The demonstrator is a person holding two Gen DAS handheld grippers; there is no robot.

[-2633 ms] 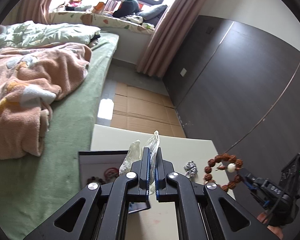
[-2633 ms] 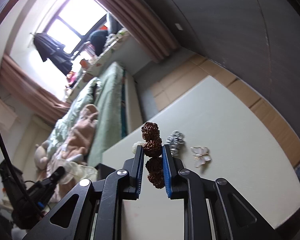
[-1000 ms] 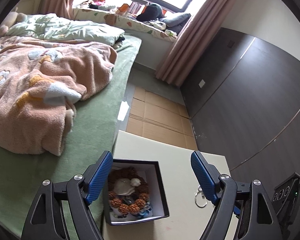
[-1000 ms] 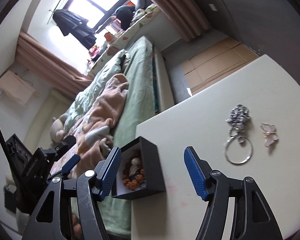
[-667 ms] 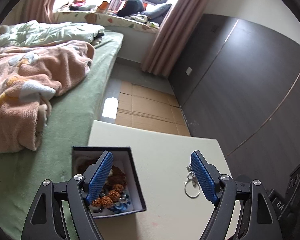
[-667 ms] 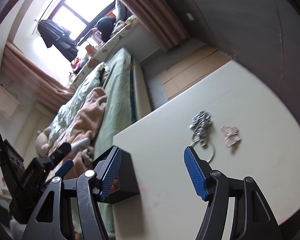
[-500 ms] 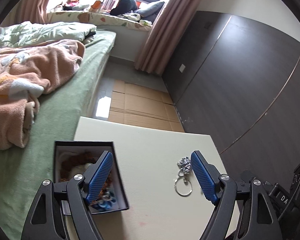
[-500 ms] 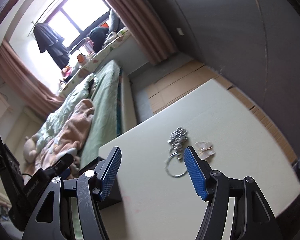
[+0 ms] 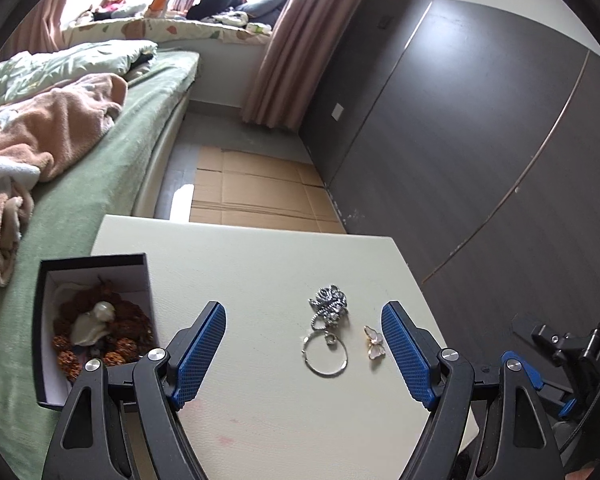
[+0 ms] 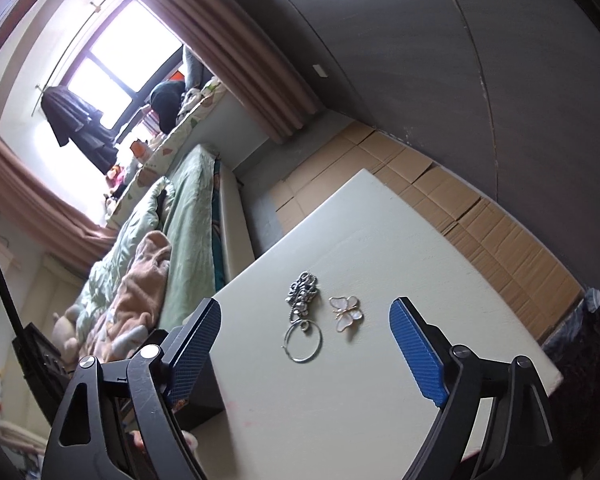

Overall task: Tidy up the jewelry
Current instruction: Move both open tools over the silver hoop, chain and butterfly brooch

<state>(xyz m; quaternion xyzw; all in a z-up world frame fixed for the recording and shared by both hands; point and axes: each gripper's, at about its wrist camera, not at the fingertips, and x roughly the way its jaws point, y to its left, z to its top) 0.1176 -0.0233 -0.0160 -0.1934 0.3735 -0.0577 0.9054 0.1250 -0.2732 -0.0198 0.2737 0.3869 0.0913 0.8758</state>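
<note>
A silver keyring with a crystal charm [image 9: 327,330] [image 10: 302,320] and a small white butterfly brooch [image 9: 374,342] [image 10: 346,313] lie side by side on the cream table [image 9: 260,264] [image 10: 380,248]. A black open box [image 9: 44,320] at the table's left edge holds a brown bead bracelet [image 9: 128,320] and a pale stone piece [image 9: 94,322]. My left gripper [image 9: 304,354] is open and empty above the keyring and brooch. My right gripper [image 10: 306,356] is open and empty, the two pieces lying ahead between its fingers. The box [image 10: 198,404] is mostly hidden behind the right gripper's left finger.
A bed with a green sheet and pink blanket [image 9: 40,132] runs along the table's left side. Flattened cardboard [image 9: 252,196] covers the floor beyond the table. A dark panelled wall [image 9: 480,140] stands to the right. The other gripper's body [image 9: 572,356] shows at the right edge.
Both grippers released the pale pieces and the bead bracelet; the bracelet and a pale stone now lie in the box. Both then swung right, bringing the keyring and brooch between their open fingers.
</note>
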